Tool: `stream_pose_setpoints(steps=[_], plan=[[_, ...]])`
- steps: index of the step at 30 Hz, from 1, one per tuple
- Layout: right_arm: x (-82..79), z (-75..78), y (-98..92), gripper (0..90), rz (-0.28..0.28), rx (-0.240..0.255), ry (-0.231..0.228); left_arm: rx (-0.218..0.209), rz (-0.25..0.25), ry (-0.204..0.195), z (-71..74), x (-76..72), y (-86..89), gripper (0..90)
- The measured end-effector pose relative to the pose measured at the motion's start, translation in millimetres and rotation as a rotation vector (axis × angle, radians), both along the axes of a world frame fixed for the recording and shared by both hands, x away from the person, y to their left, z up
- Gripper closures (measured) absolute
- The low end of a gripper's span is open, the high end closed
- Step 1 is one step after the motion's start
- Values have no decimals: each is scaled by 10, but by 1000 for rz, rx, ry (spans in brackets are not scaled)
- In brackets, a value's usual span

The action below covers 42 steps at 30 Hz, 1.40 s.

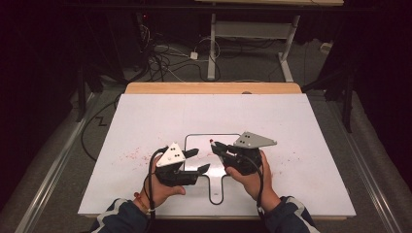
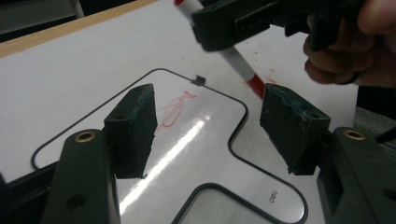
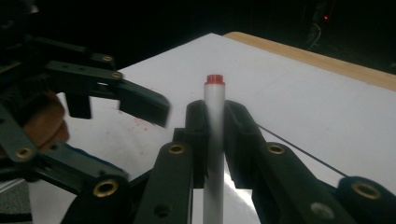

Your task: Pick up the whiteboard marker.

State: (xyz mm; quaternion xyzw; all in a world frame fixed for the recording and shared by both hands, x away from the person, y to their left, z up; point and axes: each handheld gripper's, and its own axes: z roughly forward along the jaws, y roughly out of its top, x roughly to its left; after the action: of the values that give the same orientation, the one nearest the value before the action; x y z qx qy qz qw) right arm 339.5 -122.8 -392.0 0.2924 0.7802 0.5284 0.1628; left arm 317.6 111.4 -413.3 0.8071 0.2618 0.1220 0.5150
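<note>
High view: a white board (image 1: 145, 116) is laid on the desk (image 1: 214, 88), w/ a thin black outline (image 1: 197, 135) drawn near its front centre and red specks either side. The left tongs (image 1: 197, 160) are held in the left hand (image 1: 163, 187) at the outline's left, jaws spread wide. The right tongs (image 1: 217, 146) are held in the right hand (image 1: 250, 177) just beside them, jaws closed on a marker (image 1: 212, 141) whose red end points toward the left tongs.

Left gripper view: the left tongs (image 2: 205, 123) are seen wide open, nothing betw. the pads. A red scribble (image 2: 175, 107) is seen on the board inside the outline. The right tongs (image 2: 224, 28) are above, clamped on the white marker (image 2: 236, 60), which slants down to the board w/ its red tip near the right pad.

Right gripper view: the right tongs (image 3: 214, 126) are closed tight on the marker (image 3: 214, 121), which stands upright betw. the jaws, red end up. The left tongs (image 3: 140, 105) are seen open at left.
</note>
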Motion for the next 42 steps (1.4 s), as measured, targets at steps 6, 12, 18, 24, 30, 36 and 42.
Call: stream_pose_setpoints(steps=[6, 12, 18, 24, 30, 36, 42], plan=[[-61, -15, 83, 811, 27, 10, -18, -43, -24, 48, -33, 54, -159, 363], [-101, -47, 126, 810, 35, 29, -31, -108, -30, 86, -108, 116, -208, 456], [-131, -49, 130, 810, 33, 22, -46, -170, 12, 87, -143, 96, -271, 564], [-164, -60, 155, 809, 36, 13, -71, -34, -22, 34, -128, 119, -188, 718], [-196, -58, 144, 809, 37, 23, -76, 17, -34, -7, -112, 123, -131, 782], [-205, -72, 156, 798, 40, 9, -83, 70, -25, -42, -108, 111, -124, 784], [-229, -85, 182, 735, 43, -14, -92, 72, -12, -47, -104, 127, -81, 785]])
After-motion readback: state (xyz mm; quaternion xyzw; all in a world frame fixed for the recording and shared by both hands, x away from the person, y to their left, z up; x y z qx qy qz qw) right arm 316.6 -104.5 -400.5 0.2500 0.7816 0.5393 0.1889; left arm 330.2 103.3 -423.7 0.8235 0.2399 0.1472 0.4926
